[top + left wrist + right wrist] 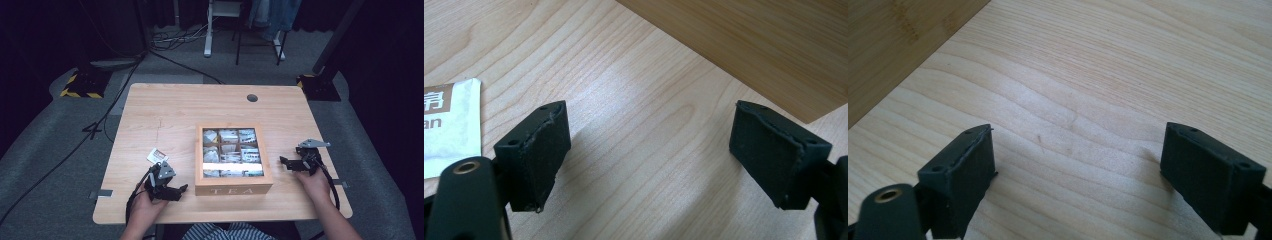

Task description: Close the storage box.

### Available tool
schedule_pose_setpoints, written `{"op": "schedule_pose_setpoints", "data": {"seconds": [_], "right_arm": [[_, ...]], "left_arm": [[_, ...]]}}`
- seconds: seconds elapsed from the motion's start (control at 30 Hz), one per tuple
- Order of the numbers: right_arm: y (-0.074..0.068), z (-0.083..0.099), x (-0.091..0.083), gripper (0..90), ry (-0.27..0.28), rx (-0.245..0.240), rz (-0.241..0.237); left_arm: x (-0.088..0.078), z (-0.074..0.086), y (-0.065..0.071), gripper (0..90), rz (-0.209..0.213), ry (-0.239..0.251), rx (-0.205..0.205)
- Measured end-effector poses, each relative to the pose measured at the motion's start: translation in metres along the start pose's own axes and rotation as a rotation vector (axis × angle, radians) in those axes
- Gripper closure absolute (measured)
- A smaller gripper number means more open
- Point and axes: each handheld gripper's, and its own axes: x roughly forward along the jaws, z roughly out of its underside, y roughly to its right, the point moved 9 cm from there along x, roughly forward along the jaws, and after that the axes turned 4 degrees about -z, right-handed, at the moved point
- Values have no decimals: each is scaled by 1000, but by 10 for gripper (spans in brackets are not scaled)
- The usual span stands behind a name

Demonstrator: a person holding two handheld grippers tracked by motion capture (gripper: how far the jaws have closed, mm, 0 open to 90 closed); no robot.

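sachet point(157, 155) flat on table point(150, 107), just ahead of left gripper point(176, 191), long axis slanted | tea box point(233, 159) between grippers | left nearer sachet | right gripper point(284, 162) far side of box | both jaws spread, empty

High view overhead; tongs views close, sharing table point(165, 107) (box edge).

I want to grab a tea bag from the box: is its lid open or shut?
Cannot tell. The tea box shows packets in its compartments from above, with a bright glare band across them, so it could be open or have a clear lid.
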Motion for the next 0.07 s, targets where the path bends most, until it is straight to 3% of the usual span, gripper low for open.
{"op": "schedule_pose_setpoints", "data": {"seconds": [0.07], "right_arm": [[1, 1, -1, 100, -5, 27, 30]], "left_arm": [[0, 0, 0, 163, -17, -2, -15]]}}
